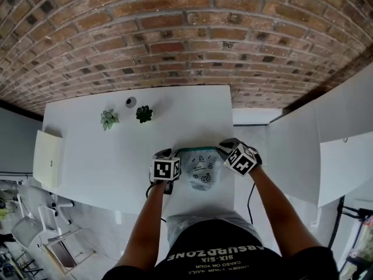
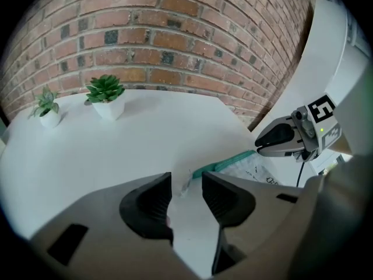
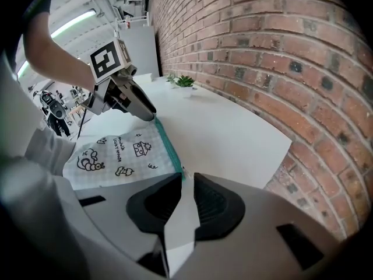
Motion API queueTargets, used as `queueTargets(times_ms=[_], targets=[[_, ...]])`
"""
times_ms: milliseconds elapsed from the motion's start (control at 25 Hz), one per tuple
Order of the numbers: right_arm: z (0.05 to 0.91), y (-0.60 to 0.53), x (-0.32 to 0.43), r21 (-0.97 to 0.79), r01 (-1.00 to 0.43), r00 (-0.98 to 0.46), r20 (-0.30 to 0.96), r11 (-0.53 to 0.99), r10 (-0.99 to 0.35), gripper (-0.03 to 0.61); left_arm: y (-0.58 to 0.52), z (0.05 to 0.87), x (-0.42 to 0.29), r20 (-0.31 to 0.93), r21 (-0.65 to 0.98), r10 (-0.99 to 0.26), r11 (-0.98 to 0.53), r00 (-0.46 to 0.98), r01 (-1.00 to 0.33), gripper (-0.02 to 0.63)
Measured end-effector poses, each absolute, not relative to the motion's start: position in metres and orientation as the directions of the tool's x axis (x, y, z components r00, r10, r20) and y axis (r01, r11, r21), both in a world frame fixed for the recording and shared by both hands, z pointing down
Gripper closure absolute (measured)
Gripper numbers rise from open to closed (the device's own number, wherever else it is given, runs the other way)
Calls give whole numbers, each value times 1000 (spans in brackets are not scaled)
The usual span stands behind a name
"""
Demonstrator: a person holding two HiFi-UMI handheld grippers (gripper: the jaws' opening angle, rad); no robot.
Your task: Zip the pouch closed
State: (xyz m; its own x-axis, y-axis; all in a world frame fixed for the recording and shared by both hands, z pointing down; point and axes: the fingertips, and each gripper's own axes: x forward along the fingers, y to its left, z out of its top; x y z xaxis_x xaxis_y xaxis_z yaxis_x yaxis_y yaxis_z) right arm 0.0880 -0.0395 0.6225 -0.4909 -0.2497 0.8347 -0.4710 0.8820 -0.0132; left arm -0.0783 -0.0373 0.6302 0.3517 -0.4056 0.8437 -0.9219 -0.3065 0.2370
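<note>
Fingers (image 2: 154, 200) released on left gripper (image 2: 186, 182) and right gripper (image 3: 185, 182), nothing pinched. Pouch (image 1: 201, 171) flat on desk (image 1: 116, 150) between them, teal zip edge (image 3: 166, 147) ends just ahead of each gap.

Pouch (image 1: 201, 169) on the table (image 1: 116, 150) (near edge), left gripper (image 1: 175, 154) at its left, right gripper (image 1: 224, 149) opposite; plants (image 1: 144, 114) behind.

The shirt (image 1: 215, 254) reads ABSURDZONE upside down; the pouch (image 1: 201, 169) lettering is unreadable
</note>
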Motion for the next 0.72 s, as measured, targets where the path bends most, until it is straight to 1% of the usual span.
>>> queueTargets(times_ms=[160, 320, 560, 720], targets=[[609, -38, 83, -11, -506, -521, 801, 862, -295, 518, -37, 619, -83, 823, 272, -434, -266, 367, -925, 465], [596, -35, 78, -21, -540, -546, 769, 842, -332, 518, -36, 605, -81, 796, 284, -469, -268, 382, -920, 462], [574, -28, 77, -93, -639, -578, 713, 763, -397, 519, -33, 577, -71, 738, 270, -557, -275, 382, -923, 462], [558, -20, 75, -93, -680, -574, 684, 727, -450, 549, -27, 557, -60, 696, 255, -610, -284, 380, -924, 462]])
